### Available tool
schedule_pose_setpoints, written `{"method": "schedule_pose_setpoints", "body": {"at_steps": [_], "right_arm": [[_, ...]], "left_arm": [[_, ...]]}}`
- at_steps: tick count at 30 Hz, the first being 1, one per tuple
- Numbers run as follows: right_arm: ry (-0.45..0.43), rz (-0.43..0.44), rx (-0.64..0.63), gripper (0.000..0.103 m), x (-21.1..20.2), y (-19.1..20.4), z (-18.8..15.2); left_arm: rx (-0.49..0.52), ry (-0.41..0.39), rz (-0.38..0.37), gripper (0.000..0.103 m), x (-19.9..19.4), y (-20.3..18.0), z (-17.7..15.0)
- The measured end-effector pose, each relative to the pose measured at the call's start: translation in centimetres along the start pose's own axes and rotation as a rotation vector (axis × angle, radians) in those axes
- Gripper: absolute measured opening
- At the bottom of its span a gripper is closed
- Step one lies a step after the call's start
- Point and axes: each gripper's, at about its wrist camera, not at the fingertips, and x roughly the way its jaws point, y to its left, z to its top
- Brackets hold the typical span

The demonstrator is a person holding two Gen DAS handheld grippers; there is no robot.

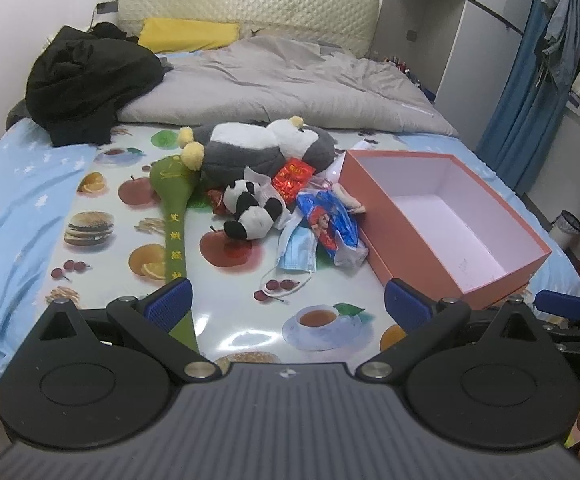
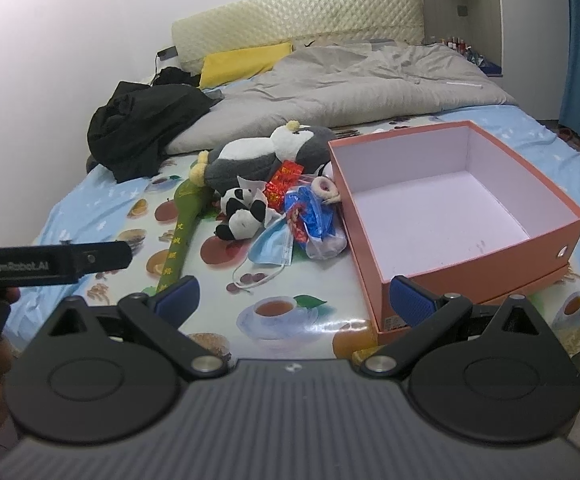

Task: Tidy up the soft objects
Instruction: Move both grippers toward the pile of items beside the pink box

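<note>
since the orange box (image 2: pixel 462 216) ahead-right is empty, nothing's sorted: panda plush (image 1: pixel 248 210), penguin plush (image 1: pixel 266 148), mask (image 1: pixel 298 252) piled ahead; left gripper (image 1: pixel 288 304) and right gripper (image 2: pixel 292 298) both spread, holding nothing.

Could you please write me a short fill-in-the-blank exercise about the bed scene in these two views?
1. The orange box on the bed holds ____ so far.
2. The small panda plush lies to the ____ of the box as the cameras see it.
3. The blue face mask lies on the fruit-printed ____.
4. The left gripper and the right gripper both have their jaws ____.

Missing words: nothing; left; mat; open
</note>
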Motion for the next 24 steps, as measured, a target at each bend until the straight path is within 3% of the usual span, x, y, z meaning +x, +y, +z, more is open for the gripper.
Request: {"method": "schedule_pose_setpoints", "body": {"at_steps": [10, 14, 21, 24], "right_arm": [[0.024, -0.007, 0.005, 0.103, 0.8, 0.0, -0.3], [0.021, -0.082, -0.010, 0.103, 1.1, 0.4, -0.6], [0.011, -0.070, -0.033, 0.103, 2.0, 0.7, -0.9], [0.032, -0.013, -0.010, 0.103, 3.0, 0.5, -0.9]], "left_arm": [[-0.002, 0.019, 0.002, 0.103, 1.5, 0.2, -0.4], [-0.001, 0.024, 0.003, 0.103, 2.0, 0.3, -0.4], [-0.011, 0.042, -0.020, 0.103, 3.6, 0.8, -0.6], [-0.024, 0.055, -0.007, 0.103, 4.7, 1.2, -0.6]]}}
